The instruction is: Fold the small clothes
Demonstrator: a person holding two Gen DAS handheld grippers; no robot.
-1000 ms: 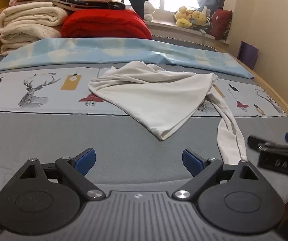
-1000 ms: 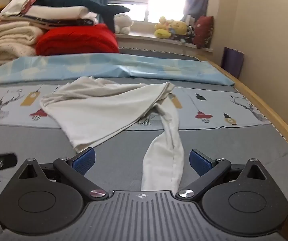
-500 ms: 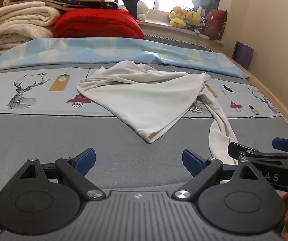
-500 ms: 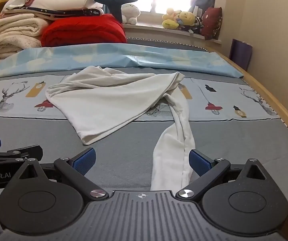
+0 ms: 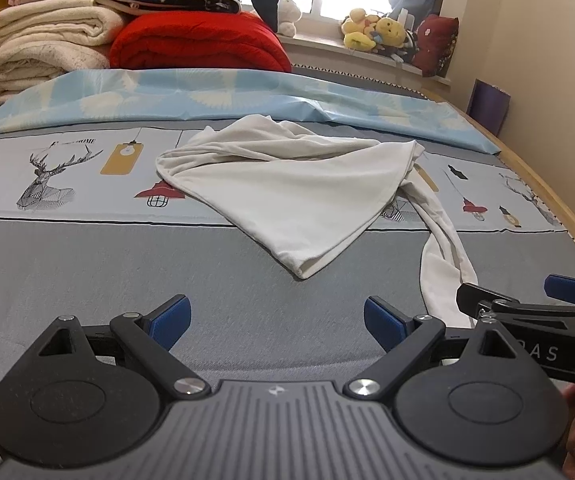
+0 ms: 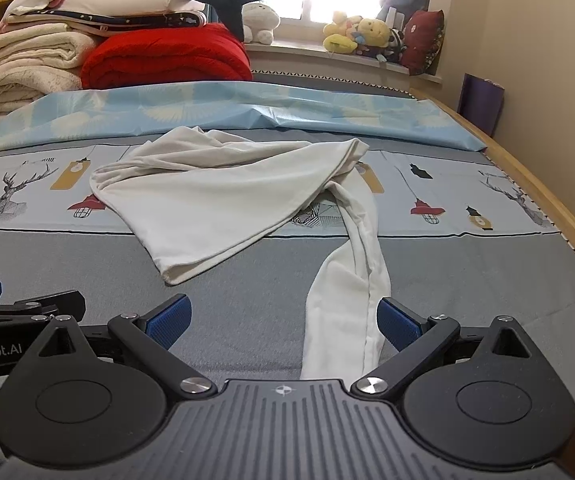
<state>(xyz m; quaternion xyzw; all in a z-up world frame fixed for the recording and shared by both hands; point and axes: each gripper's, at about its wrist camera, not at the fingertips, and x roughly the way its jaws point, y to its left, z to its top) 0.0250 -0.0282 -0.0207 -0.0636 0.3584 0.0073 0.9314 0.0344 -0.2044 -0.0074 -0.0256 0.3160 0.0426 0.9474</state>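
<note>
A white long-sleeved garment (image 5: 295,192) lies crumpled on the bed, its body folded into a rough triangle. One sleeve (image 6: 347,300) trails toward the near edge. My left gripper (image 5: 277,320) is open and empty above the grey sheet, short of the garment's near corner. My right gripper (image 6: 285,320) is open, and the sleeve end lies between its fingers, nearer the right pad (image 6: 397,326). The right gripper also shows at the right edge of the left wrist view (image 5: 527,304), and the left gripper at the left edge of the right wrist view (image 6: 27,304).
The bed has a grey sheet (image 5: 87,272) with a printed band and a light blue cover (image 5: 207,96) behind. Folded blankets and a red quilt (image 5: 199,44) are stacked at the back left. Plush toys (image 5: 379,36) sit on the window sill. A wooden bed rail (image 6: 559,216) runs along the right.
Both grippers have moved a little forward toward the garment and drawn closer side by side. The sleeve end now lies between the right gripper's fingers. The garment has not moved.
</note>
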